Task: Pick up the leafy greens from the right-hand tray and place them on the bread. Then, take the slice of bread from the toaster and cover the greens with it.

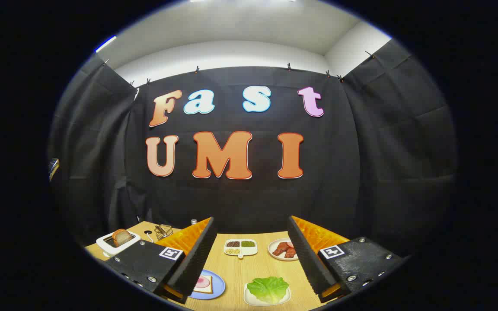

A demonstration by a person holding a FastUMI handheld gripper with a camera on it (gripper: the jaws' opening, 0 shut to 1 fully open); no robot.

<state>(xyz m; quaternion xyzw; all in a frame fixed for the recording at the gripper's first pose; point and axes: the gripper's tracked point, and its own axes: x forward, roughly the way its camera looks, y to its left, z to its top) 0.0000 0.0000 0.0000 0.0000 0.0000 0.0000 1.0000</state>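
Tool (251, 255) held above the near side of a light wooden tabletop (242, 268), fingers (197, 255) spread wide, nothing between them, touching nothing.

Leafy greens (269, 288) lying on a small white tray (251, 298), near, between the fingers and a little toward the right one, well below the tips. Just left of that, a blue plate (218, 287) carrying a slice of bread (203, 285) with a pink round piece on top, partly hidden behind the left finger. Plate and tray close together but apart.

Farther back, between the fingers, a white divided dish (240, 248) with four compartments: dark brown and green fillings in the far pair, paler grains in the near pair. Right of it, a white plate (275, 250) with reddish strips of meat (284, 249), its right side cut off by the right finger.

Far left, beyond the left finger, a white toaster (102, 244) with a browned bread slice (121, 236) standing upright in its slot. Right of the toaster, a small wire basket (162, 231) on the tabletop, contents too small to tell; a small round dark mark on the wood between the two. Just above the left finger's far tip, a small grey object, too little showing to name.

Behind everything, black cloth hung as the booth's wall (361, 172).
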